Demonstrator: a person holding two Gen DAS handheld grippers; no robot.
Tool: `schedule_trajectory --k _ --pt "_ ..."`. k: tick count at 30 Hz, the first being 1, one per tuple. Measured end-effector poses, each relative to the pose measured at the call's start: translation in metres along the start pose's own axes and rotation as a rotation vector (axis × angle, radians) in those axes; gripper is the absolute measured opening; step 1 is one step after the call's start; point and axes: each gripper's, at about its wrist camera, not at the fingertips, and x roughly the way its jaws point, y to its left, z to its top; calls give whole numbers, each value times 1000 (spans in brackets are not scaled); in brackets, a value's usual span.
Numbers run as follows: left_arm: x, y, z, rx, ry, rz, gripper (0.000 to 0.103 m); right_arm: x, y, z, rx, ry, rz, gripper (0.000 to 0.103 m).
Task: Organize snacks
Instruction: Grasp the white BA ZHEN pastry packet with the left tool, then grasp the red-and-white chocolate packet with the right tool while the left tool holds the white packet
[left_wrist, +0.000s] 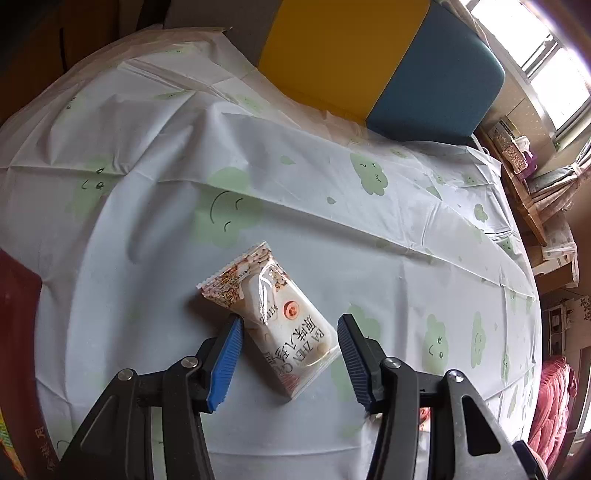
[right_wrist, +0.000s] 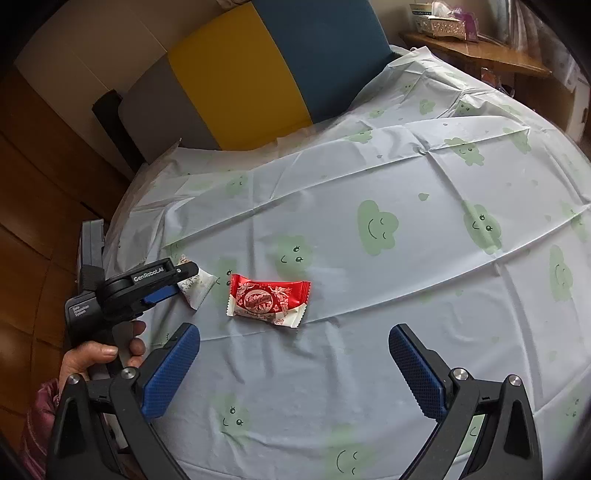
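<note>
White film with a brown grain print at one end: the snack pouch (left_wrist: 267, 319) is the first entry, and we take it as our landmark. In the left wrist view it lies flat and slantwise on the cloud-print tablecloth (left_wrist: 369, 229). The left gripper (left_wrist: 290, 334) straddles its near half. The jaws are parted, one blue pad at or just beside the pouch's edge, the other standing clear, so we record nothing gripped. Beyond the pouch, at the table's far edge, we list a yellow panel (left_wrist: 332, 55) and a teal cushion (left_wrist: 436, 81).

In the right wrist view the pouch (right_wrist: 197, 288) shows only as a pale corner under the left gripper (right_wrist: 173, 286), which a hand (right_wrist: 99, 356) holds. Just beside the pouch, apart from it, lies a red and white wrapped sweet (right_wrist: 267, 299). The right gripper (right_wrist: 293, 363) hovers on the near side of that sweet, jaws wide and empty.

Progress, as we judge it: two snacks lie close together on the cloth, neither held. No tray or box shows in either view, so we cannot say where they belong. Whether the pouch is already placed or about to be picked up we cannot tell; the red sweet looks next for the right gripper.
</note>
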Motion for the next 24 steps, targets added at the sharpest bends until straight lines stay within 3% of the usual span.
schedule_trajectory --k 7,10,12,13,18,24 --pt "9 -26 11 105 2 62 57 0 -1 0 9 8 14 103" --pt "20 -34 11 167 7 132 58 1 -3 0 15 10 14 103" --pt "22 -43 4 266 -10 190 52 1 -5 0 23 10 12 103" --pt "20 -45 -2 305 -35 229 43 0 -6 0 26 7 16 103" --pt "-1 -27 -24 284 -44 172 39 -3 -3 0 4 -13 10 103" --pt "-43 -13 -91 350 -87 90 39 2 0 -3 -15 7 -3 103"
